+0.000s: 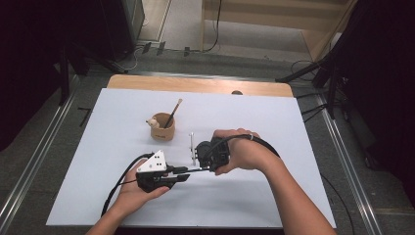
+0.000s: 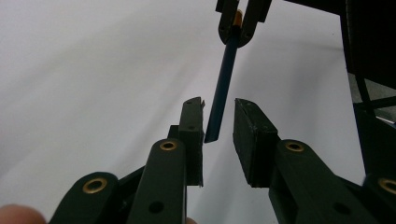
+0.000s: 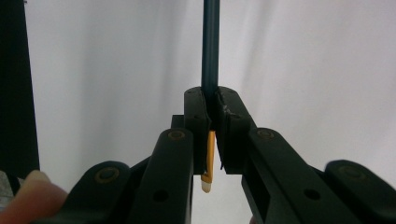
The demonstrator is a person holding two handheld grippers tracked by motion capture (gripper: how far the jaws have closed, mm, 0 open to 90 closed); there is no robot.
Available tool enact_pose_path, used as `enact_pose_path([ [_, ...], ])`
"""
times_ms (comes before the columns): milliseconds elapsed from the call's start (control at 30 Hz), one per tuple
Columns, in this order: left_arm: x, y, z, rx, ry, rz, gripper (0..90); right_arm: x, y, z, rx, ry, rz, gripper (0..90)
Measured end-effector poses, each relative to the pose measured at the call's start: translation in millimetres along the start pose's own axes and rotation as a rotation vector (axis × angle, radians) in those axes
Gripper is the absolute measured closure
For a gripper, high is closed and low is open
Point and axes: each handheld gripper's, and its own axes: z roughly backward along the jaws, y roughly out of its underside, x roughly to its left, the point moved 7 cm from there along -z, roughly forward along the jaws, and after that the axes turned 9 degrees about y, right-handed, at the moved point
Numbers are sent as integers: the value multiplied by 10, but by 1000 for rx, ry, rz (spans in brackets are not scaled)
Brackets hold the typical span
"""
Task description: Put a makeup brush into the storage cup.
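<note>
A thin dark blue stick (image 3: 210, 46) with an orange end and a white tip runs straight away from my right gripper (image 3: 212, 95), which is shut on it near the orange end. In the left gripper view the stick (image 2: 222, 88) slants down from the right gripper (image 2: 237, 32), and its free end hangs between the jaws of my left gripper (image 2: 217, 105), which stand open around it. In the high view the left gripper (image 1: 185, 174) and right gripper (image 1: 208, 168) face each other over the front middle of the white sheet (image 1: 98, 186), with the stick (image 1: 195, 170) bridging them.
A small wooden cup (image 1: 163, 129) with a brush standing in it sits behind the grippers, left of centre. A slim pale stick (image 1: 192, 147) lies on the sheet just behind them. Dark stands and cables flank the table on the floor.
</note>
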Motion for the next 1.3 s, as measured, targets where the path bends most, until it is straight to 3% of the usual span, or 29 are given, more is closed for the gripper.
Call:
enact_pose_path([
  [233, -11, -8, -2, 14, 21, 11, 748, 9, -3, -20, 7, -8, 6, 849],
  [433, -15, 2, -17, 30, 37, 27, 810, 20, -22, -24, 5, -13, 15, 849],
  [633, -62, 8, -14, 40, 102, 31, 865, 32, -23, -33, -1, -14, 37, 839],
  [667, -63, 7, -13, 43, 100, 26, 869, 29, -19, -34, -6, -10, 31, 809],
  [700, -61, 7, -12, 45, 97, 20, 871, 31, -21, -24, -46, -21, 6, 606],
  [733, -62, 7, -5, 43, 107, 18, 871, 31, -21, -24, -46, -21, 6, 606],
  [800, -55, 3, 10, 37, 103, 15, 871, 20, -18, -6, -64, -1, -28, 413],
  [900, -43, -8, 26, 22, 92, 8, 872, 1, 3, 4, -77, 14, -120, 151],
  [1033, -15, -39, 65, -12, 72, 9, 872, -61, 63, 7, -118, 51, -219, 4],
  [1300, 44, -84, 164, -78, 26, 18, 872, -162, 204, 61, -183, 104, -370, 0],
])
